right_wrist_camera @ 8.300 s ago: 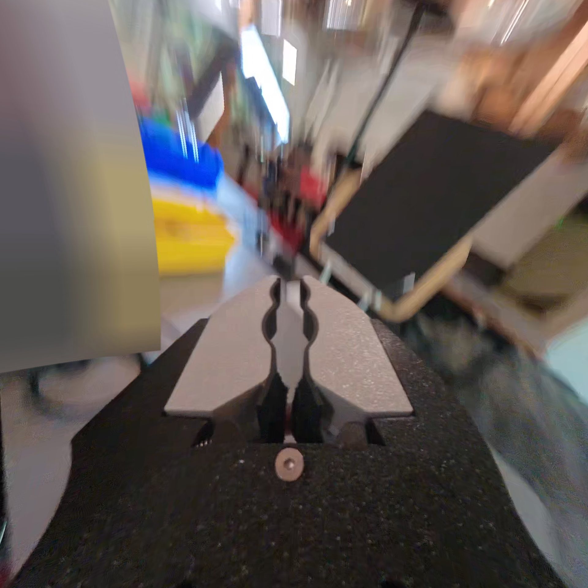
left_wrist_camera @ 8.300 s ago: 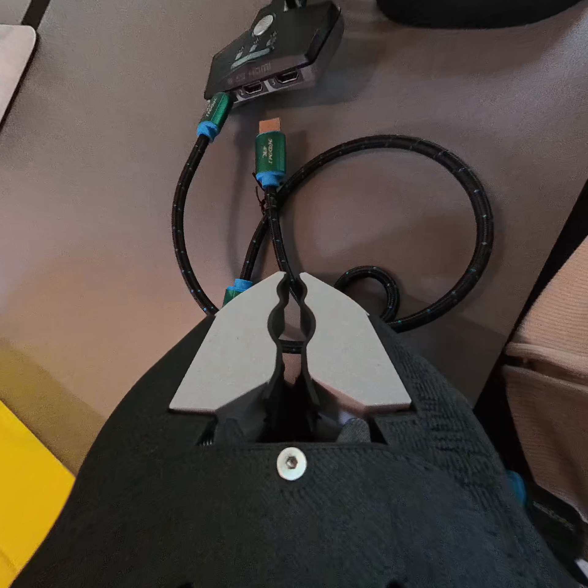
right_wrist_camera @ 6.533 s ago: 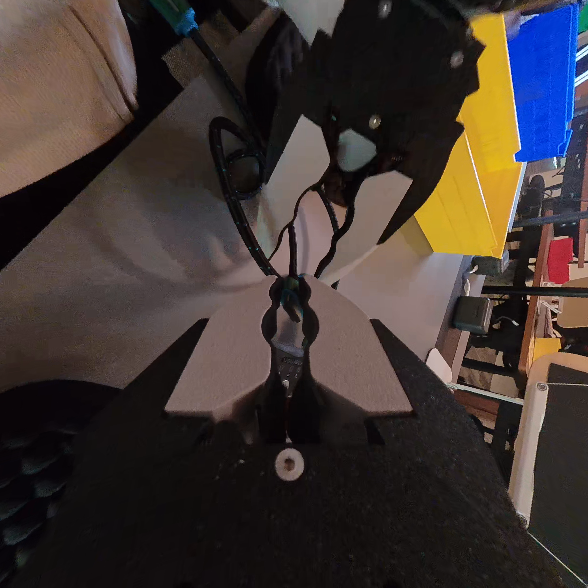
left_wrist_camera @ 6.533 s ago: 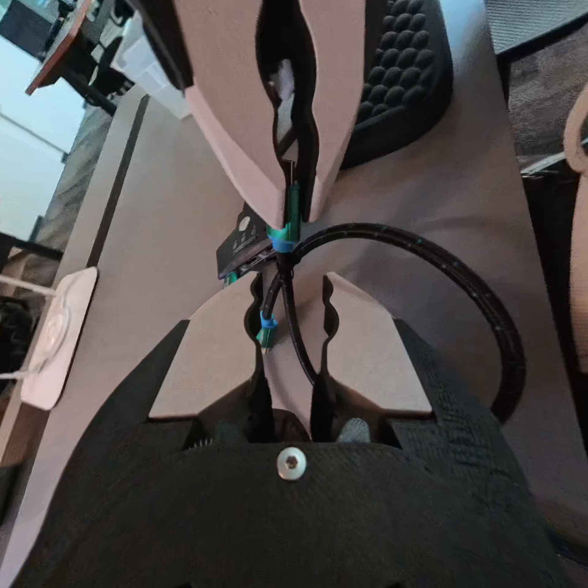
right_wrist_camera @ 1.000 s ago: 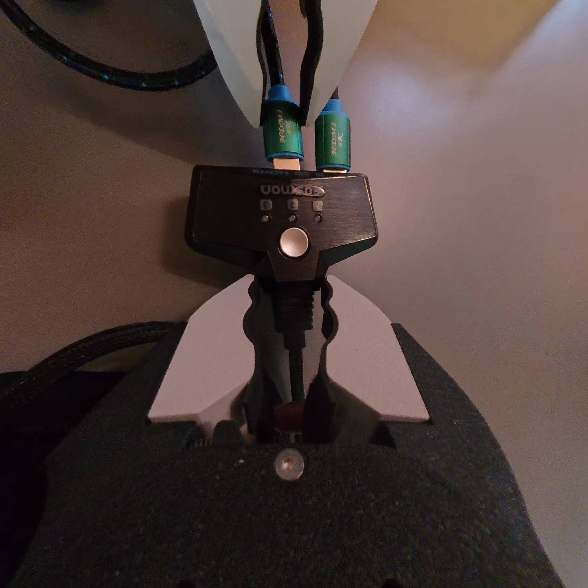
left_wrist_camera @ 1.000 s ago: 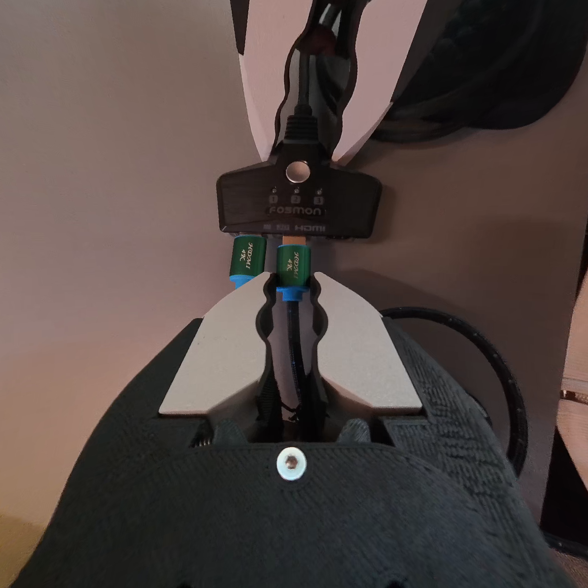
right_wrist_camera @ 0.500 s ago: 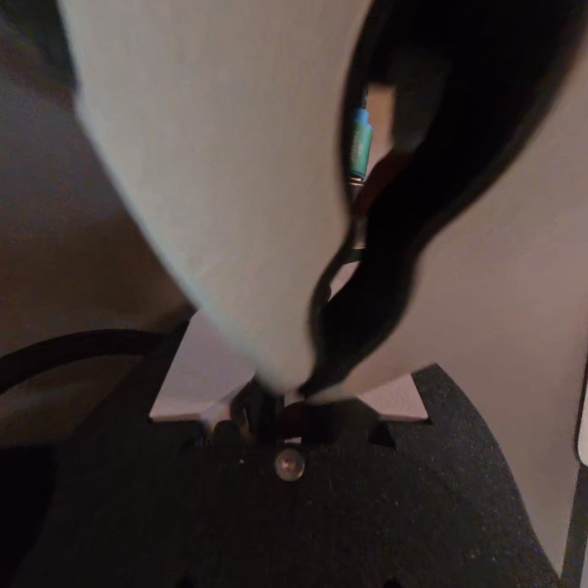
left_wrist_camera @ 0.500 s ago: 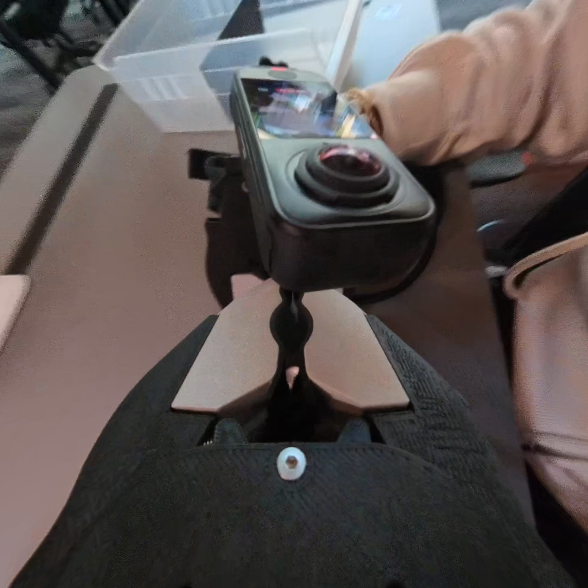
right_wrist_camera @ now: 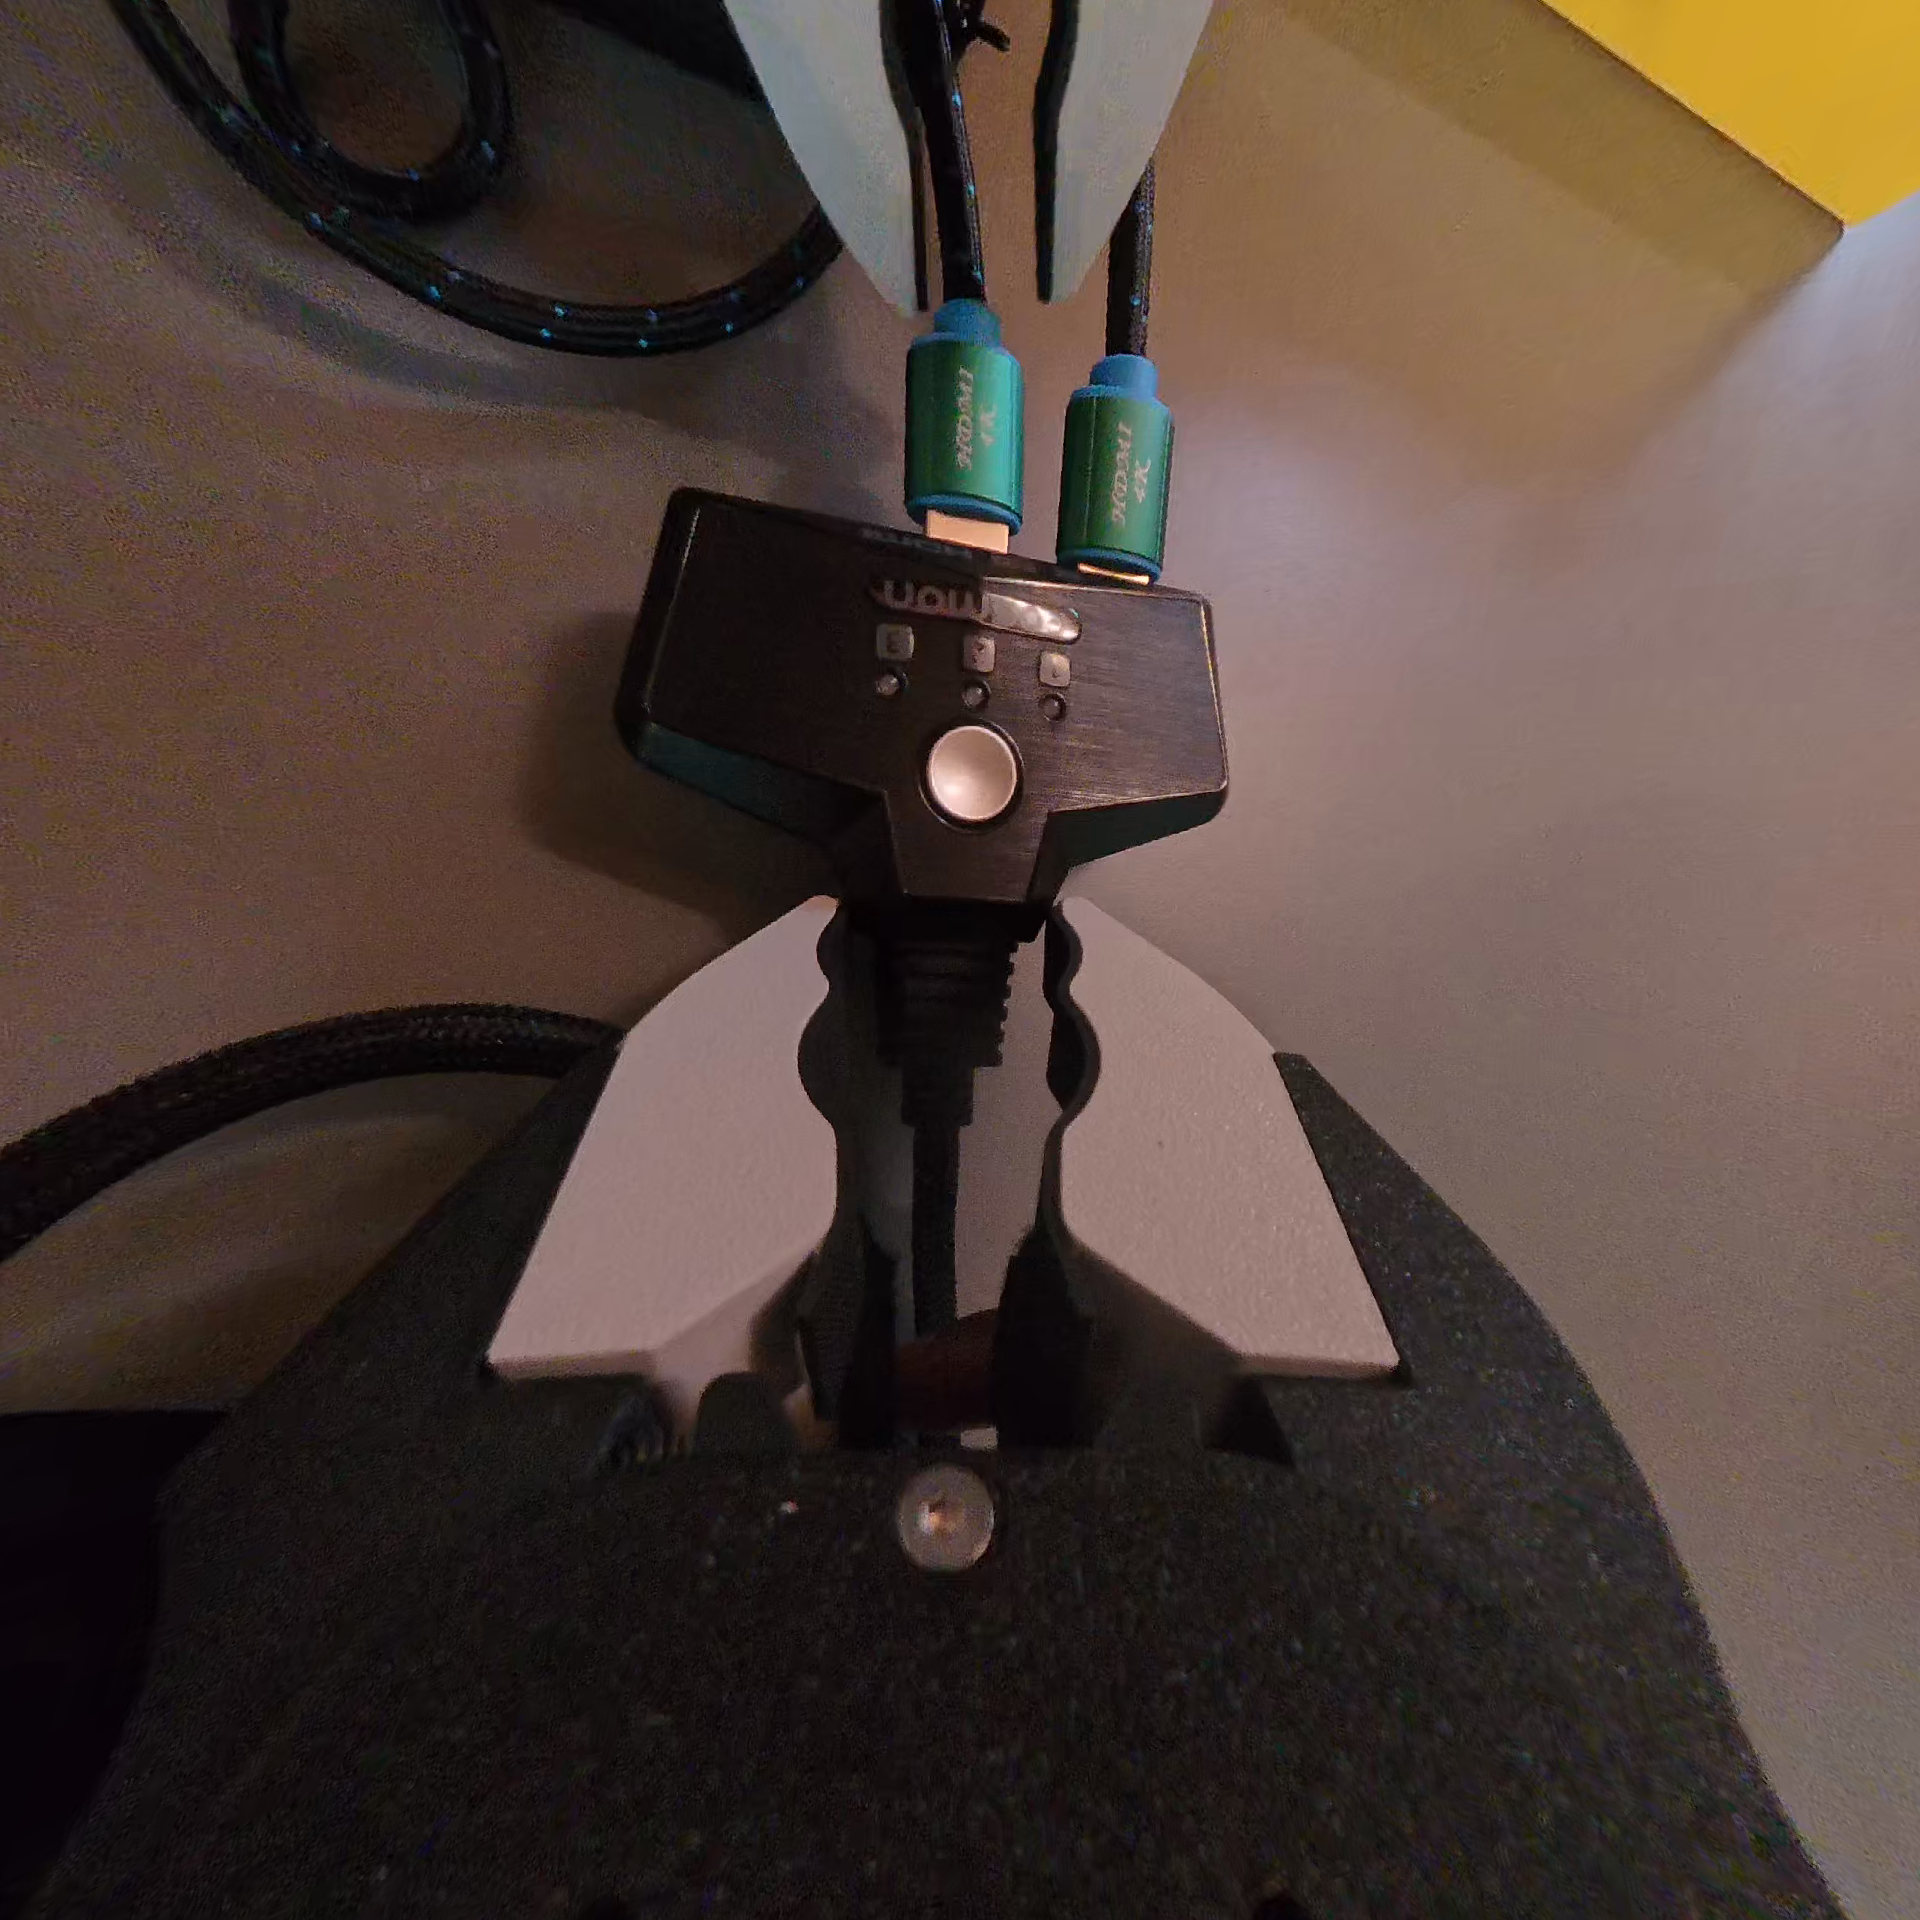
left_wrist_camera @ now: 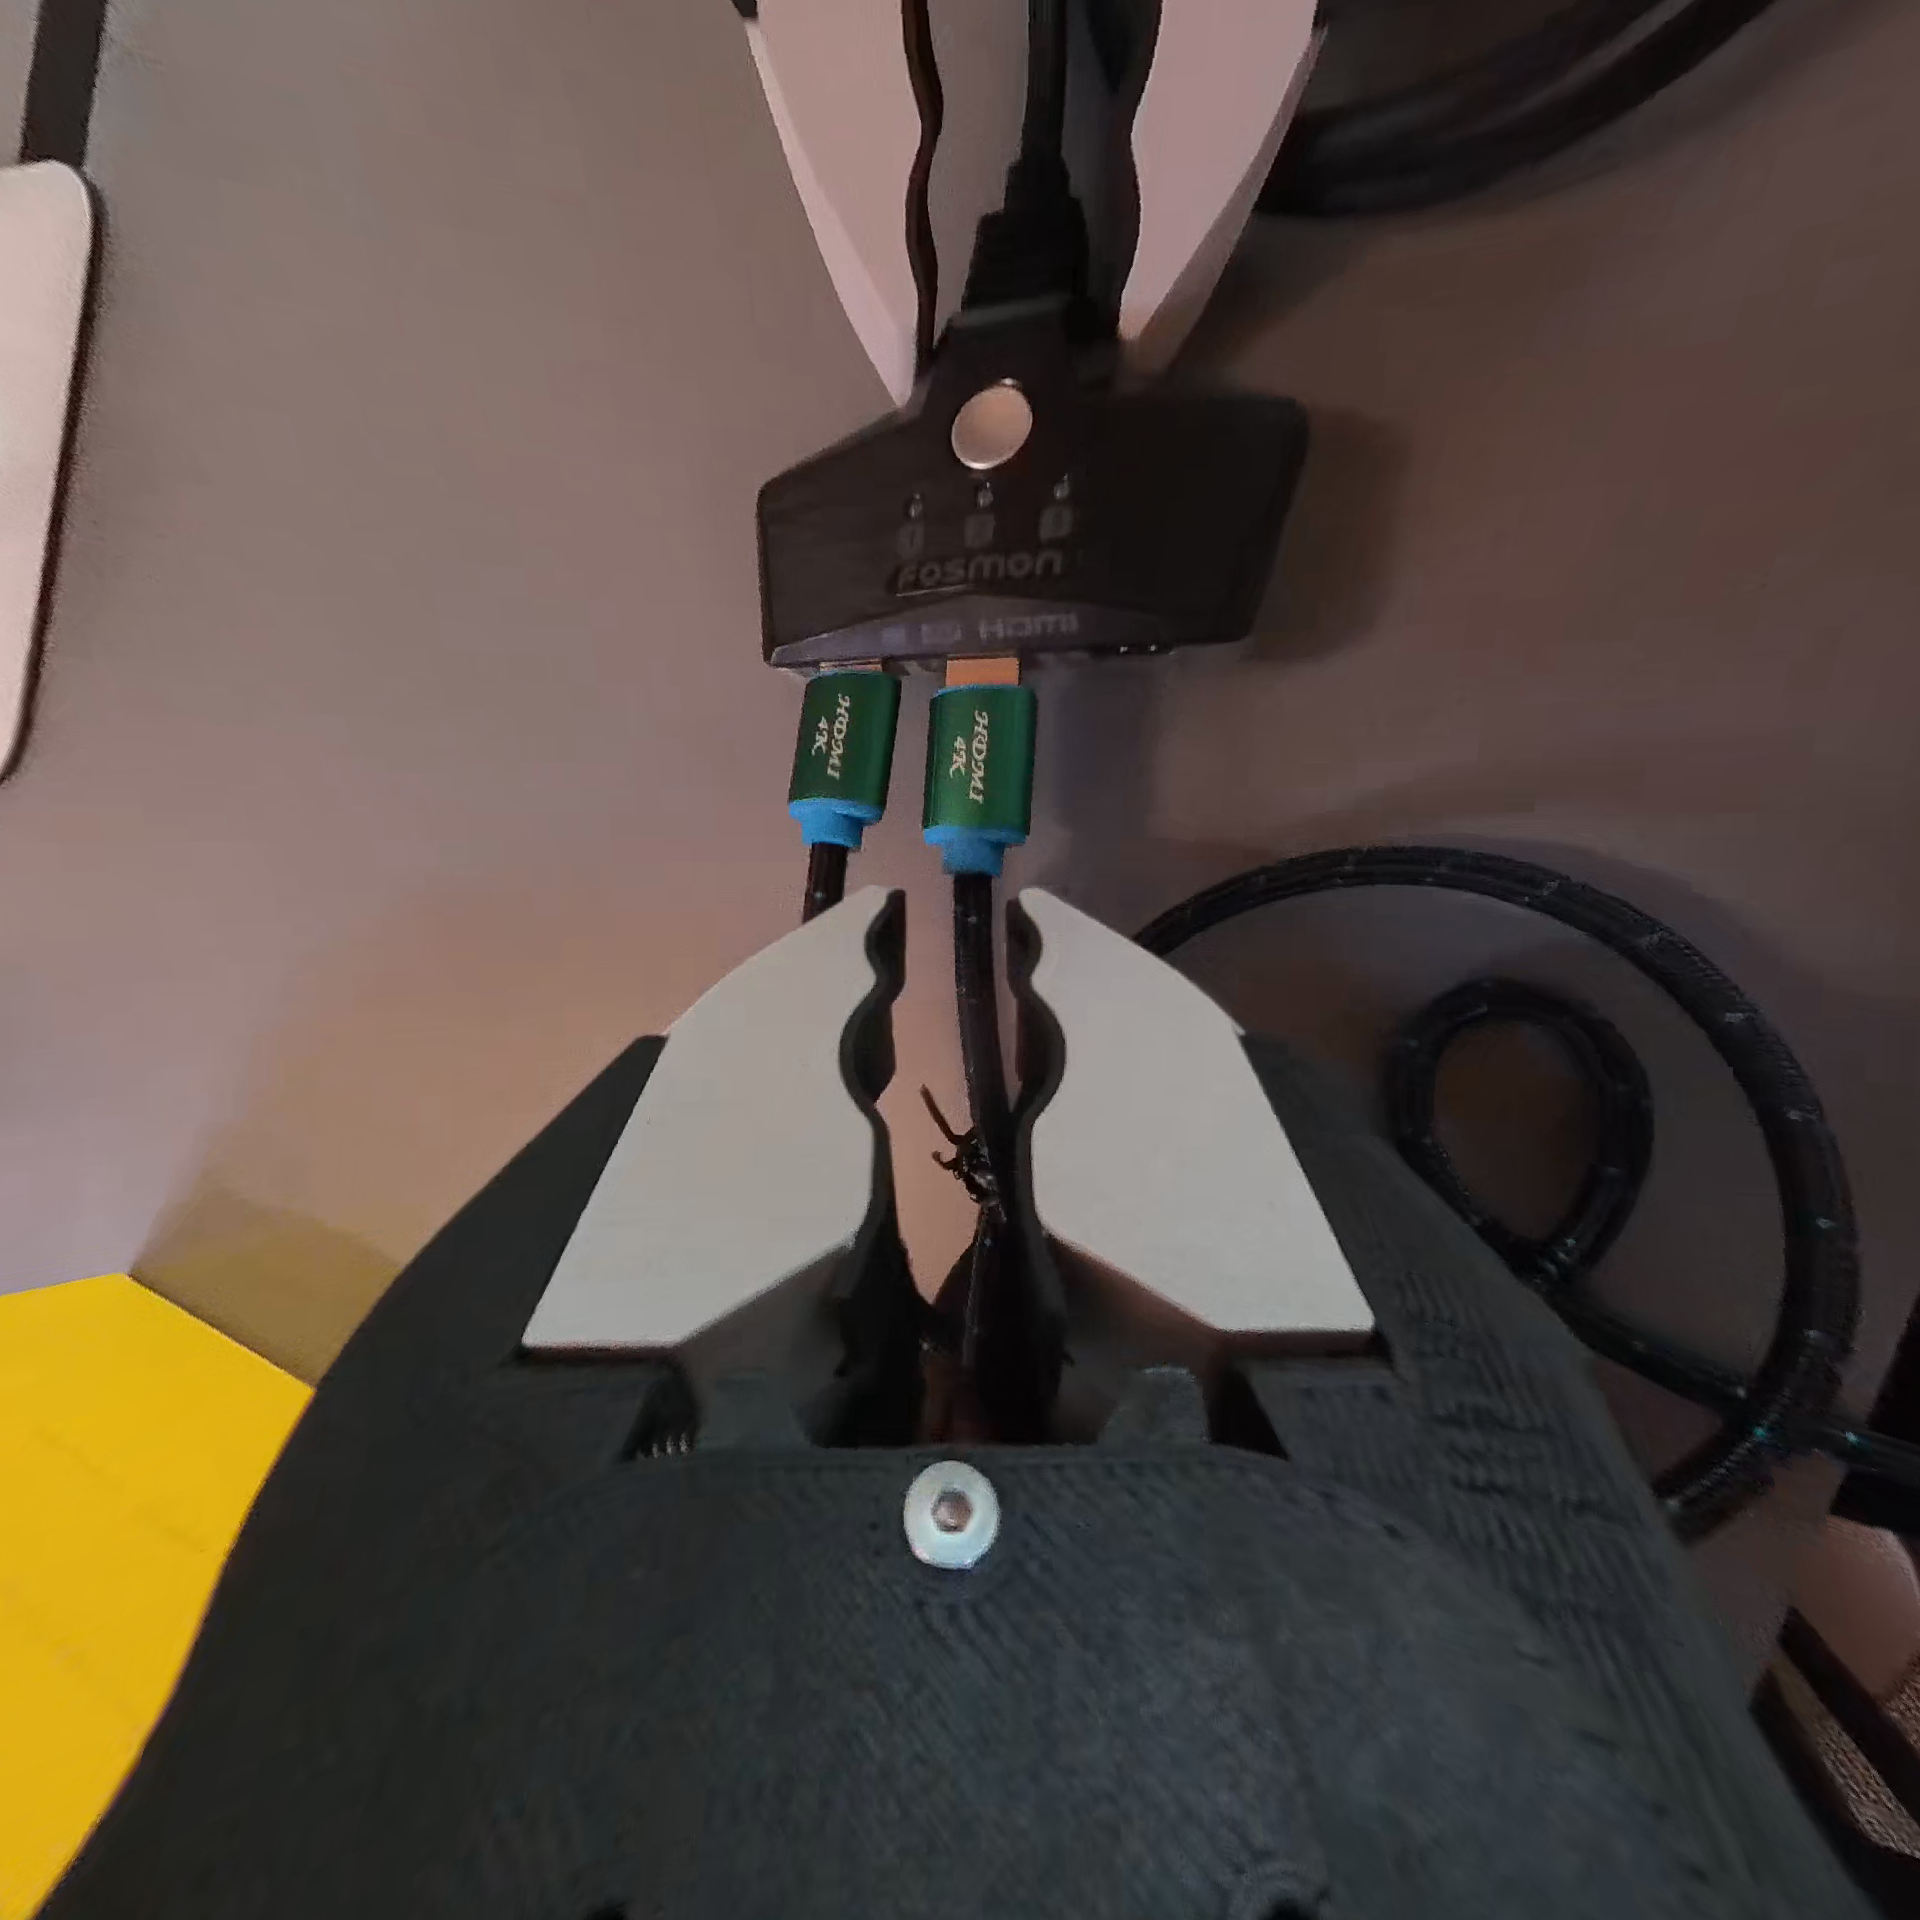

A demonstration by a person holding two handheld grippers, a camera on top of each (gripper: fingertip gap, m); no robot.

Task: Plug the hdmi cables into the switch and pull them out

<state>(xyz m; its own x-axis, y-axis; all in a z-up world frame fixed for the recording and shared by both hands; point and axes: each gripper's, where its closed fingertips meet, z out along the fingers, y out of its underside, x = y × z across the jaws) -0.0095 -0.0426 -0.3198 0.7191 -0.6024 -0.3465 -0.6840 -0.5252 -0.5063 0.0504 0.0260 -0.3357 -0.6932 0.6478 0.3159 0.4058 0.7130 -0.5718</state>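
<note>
Straight ahead at twelve o'clock from my left claw (left_wrist_camera: 959, 914) sits the black switch (left_wrist_camera: 1029, 540) on the grey counter (left_wrist_camera: 416, 520), with two green plugs at its near edge. Of these, the middle plug (left_wrist_camera: 979, 774) lies dead in line with my left claw, long axis running six to twelve; a strip of bare gold metal shows between its shell and the port, so I judge it only part-seated or part-drawn. Its braided cable (left_wrist_camera: 977, 997) runs back between my left claw's fingers, which stand narrowly apart with a gap to the cord on the left side; on the right I cannot tell whether they touch it. To its left the outer plug (left_wrist_camera: 840, 764) looks pushed further home.

From the other side, my right claw (right_wrist_camera: 940, 909) comes at the switch (right_wrist_camera: 925, 707) from the opposite end, the ribbed strain relief (right_wrist_camera: 945, 1003) of the fixed lead lying between its parted fingers; whether they actually pinch it I cannot tell. So the left claw is the nearer to the middle plug (right_wrist_camera: 964, 431), and any push or pull must run straight along that twelve-to-six line, with the right bracing the body against it.
</note>
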